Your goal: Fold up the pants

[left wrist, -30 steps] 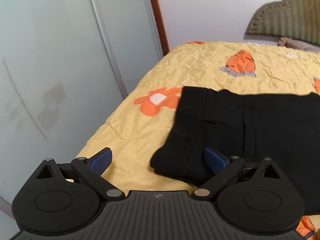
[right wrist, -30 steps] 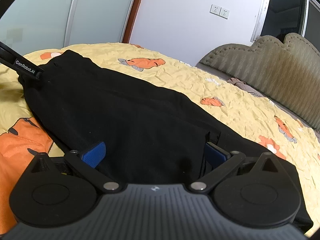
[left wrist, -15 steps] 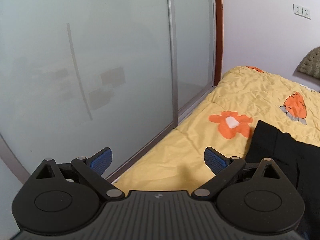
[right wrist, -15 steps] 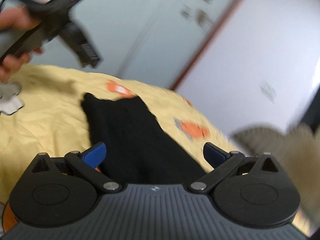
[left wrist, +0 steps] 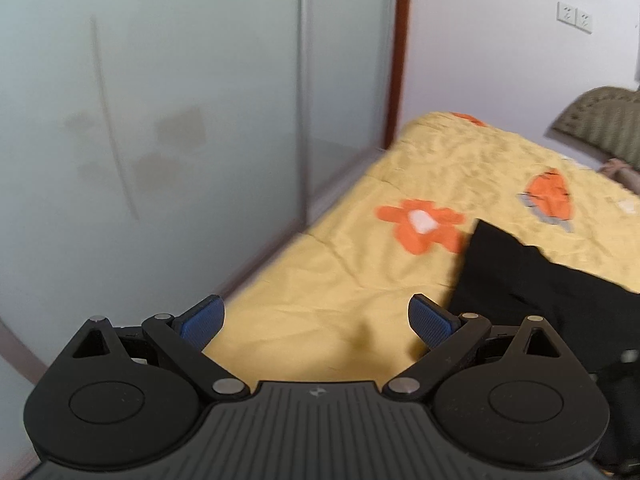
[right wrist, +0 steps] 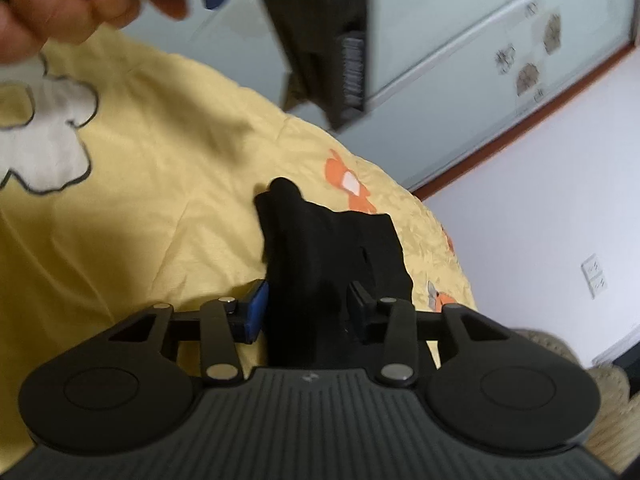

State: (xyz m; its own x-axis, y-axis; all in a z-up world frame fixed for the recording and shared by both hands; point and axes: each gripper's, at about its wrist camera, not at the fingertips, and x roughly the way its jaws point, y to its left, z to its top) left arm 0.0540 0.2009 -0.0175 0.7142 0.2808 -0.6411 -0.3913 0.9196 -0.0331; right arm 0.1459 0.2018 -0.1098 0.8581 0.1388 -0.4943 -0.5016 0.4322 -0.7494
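Observation:
The black pants (left wrist: 552,304) lie on the yellow bedspread (left wrist: 360,264) at the right of the left wrist view. My left gripper (left wrist: 316,320) is open and empty above the bedspread, left of the pants. In the right wrist view the pants (right wrist: 332,248) run between the jaws of my right gripper (right wrist: 306,312), which have narrowed around a bunched fold of black cloth. The blue pad (right wrist: 258,312) sits against the cloth's left side. The left gripper's body (right wrist: 320,20) and the hand holding it are at the top of the right wrist view.
Frosted sliding glass doors (left wrist: 160,120) stand along the bed's left edge. A white wall with sockets (left wrist: 574,18) is behind. A padded olive headboard (left wrist: 600,120) is at the far right. The bedspread has orange flower prints (left wrist: 420,224).
My right gripper has narrowed onto the pants and rolled, and the cloth now bunches between its jaws. My left gripper lifted off the pants, swung left, then drifted slightly back right.

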